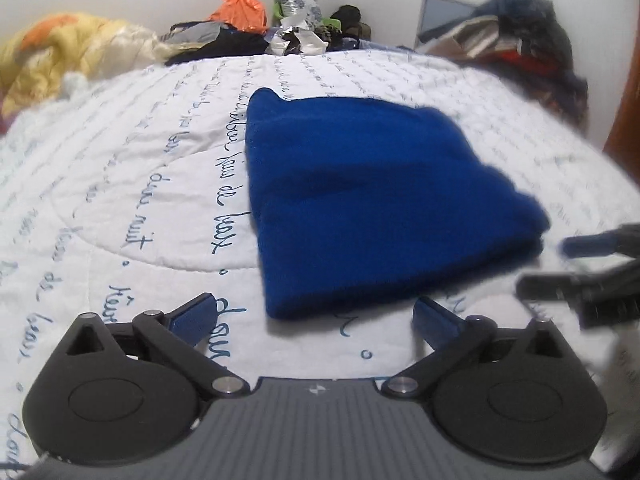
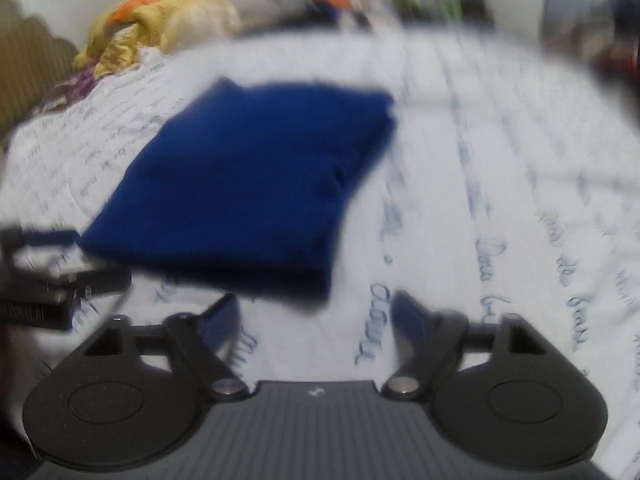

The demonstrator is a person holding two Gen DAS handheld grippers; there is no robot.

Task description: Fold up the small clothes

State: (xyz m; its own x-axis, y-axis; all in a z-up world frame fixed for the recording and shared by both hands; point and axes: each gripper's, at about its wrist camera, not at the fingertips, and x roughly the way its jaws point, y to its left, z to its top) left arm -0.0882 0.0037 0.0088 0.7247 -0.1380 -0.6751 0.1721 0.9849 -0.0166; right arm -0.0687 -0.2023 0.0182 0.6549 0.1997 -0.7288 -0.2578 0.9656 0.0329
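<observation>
**Blue knit lies folded as both grippers hang empty at its near edge**

The left gripper (image 1: 314, 318) is spread wide, grasping nothing; the right gripper (image 2: 316, 318), likewise released, sits just beside it; between and ahead of them the blue garment (image 1: 360, 200) rests flat on the script-printed quilt (image 1: 140, 200). Soft, light and limp by the look of it, it is likely best pinched at a near corner; heaped clothes (image 1: 240, 20) lie well beyond, obstructing nothing.
</observation>
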